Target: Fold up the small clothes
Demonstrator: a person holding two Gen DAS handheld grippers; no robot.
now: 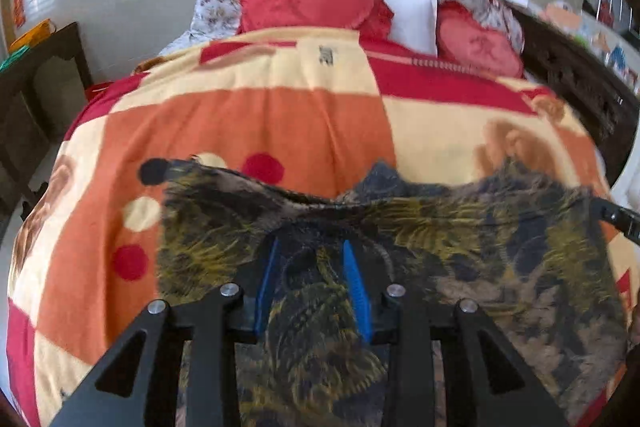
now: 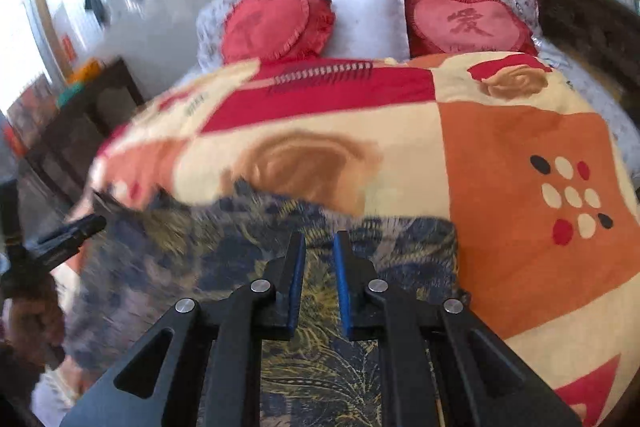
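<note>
Over the dark patterned garment (image 1: pixel 400 267), left gripper (image 1: pixel 310 247) and right gripper (image 2: pixel 320 239) point forward, jaws apart.

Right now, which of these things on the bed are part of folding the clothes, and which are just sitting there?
Part of the job:
dark patterned garment
left gripper
right gripper

Just lying about:
checked blanket under the garment
two red heart cushions
white pillow
dark wooden cabinet
</note>
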